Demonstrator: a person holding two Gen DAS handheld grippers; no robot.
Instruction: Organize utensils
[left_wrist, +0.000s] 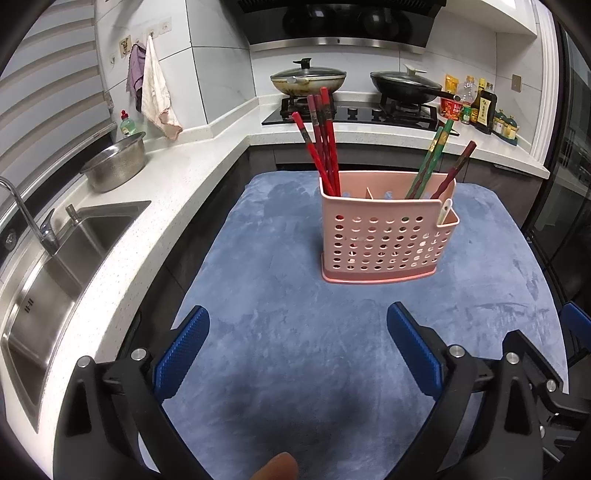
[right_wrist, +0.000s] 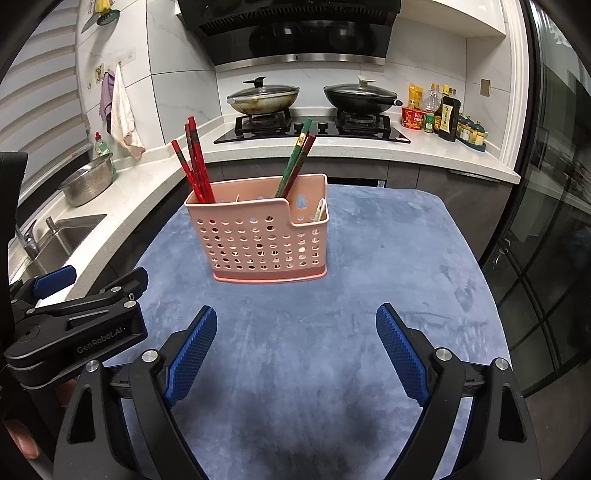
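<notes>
A pink perforated utensil holder (left_wrist: 388, 236) (right_wrist: 266, 240) stands upright on a blue cloth (left_wrist: 295, 332) (right_wrist: 314, 332). Red chopsticks (left_wrist: 323, 144) (right_wrist: 194, 166) lean in its left compartment. Green and dark red chopsticks (left_wrist: 432, 162) (right_wrist: 295, 162) stand in the right one. A white spoon handle (left_wrist: 445, 210) (right_wrist: 320, 210) pokes from the small front pocket. My left gripper (left_wrist: 297, 314) is open over bare cloth, short of the holder. My right gripper (right_wrist: 295, 314) is open too, with nothing between its blue pads.
A steel sink (left_wrist: 55, 266) and a colander (left_wrist: 118, 162) sit on the white counter at left. Two lidded pans (right_wrist: 262, 96) rest on the stove behind. Bottles (right_wrist: 443, 110) crowd the back right corner. A dark glass door (right_wrist: 546, 221) is at right.
</notes>
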